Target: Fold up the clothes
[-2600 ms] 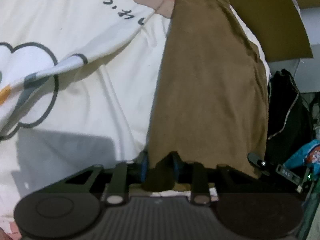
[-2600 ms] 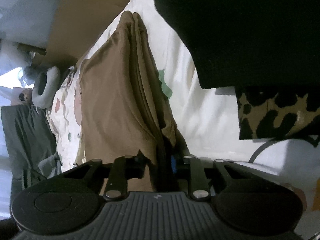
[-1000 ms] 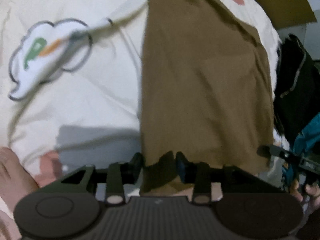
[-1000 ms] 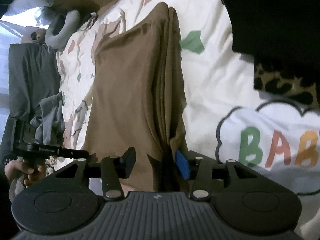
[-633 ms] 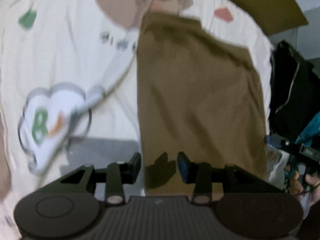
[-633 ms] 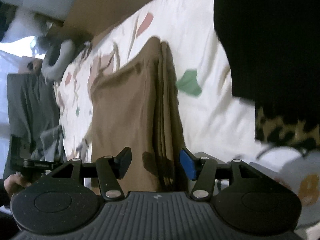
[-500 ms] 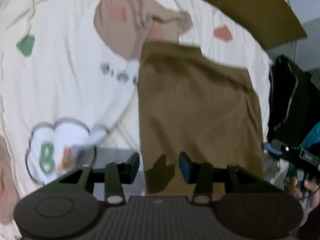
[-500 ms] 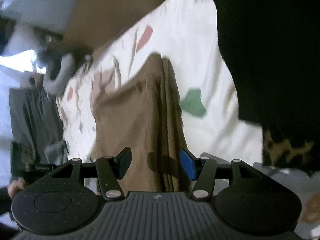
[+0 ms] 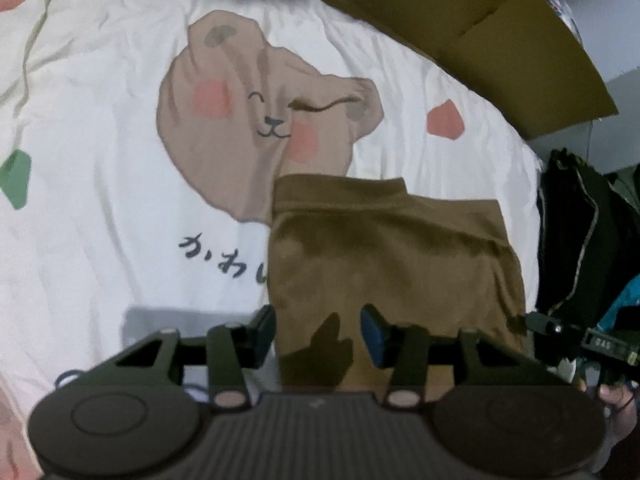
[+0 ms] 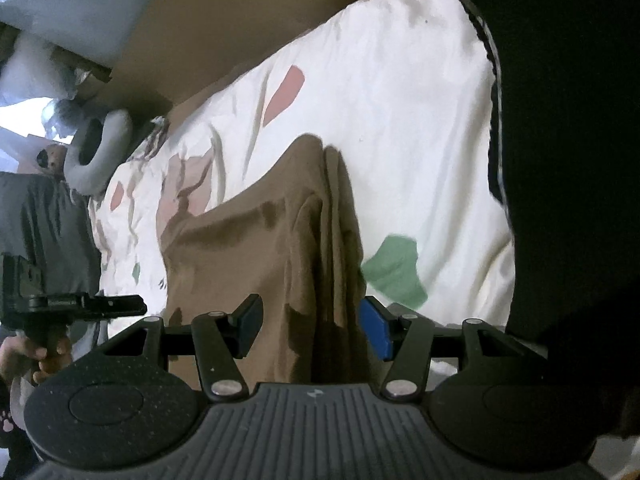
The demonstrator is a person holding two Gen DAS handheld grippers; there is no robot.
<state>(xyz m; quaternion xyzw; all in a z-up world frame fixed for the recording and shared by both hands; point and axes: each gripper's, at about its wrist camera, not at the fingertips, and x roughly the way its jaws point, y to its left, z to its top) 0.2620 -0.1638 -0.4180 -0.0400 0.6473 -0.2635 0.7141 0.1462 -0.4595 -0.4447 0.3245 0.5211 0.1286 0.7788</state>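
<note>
Both my left gripper (image 9: 318,332) and right gripper (image 10: 311,326) gape unclenched above the brown garment (image 9: 384,248); folded, laid near the bed (image 9: 100,200) edge.

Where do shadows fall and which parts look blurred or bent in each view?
Left wrist view: finger shadow on the folded brown garment, bedsheet edges curve. Right wrist view: shadow on the same garment near the fingers, black fabric lacks detail.

Left gripper (image 9: 318,330) with fingers spread wide, gripping nothing, pointing toward twelve o'clock; right gripper (image 10: 311,326) likewise agape, empty, aimed at twelve.
</note>
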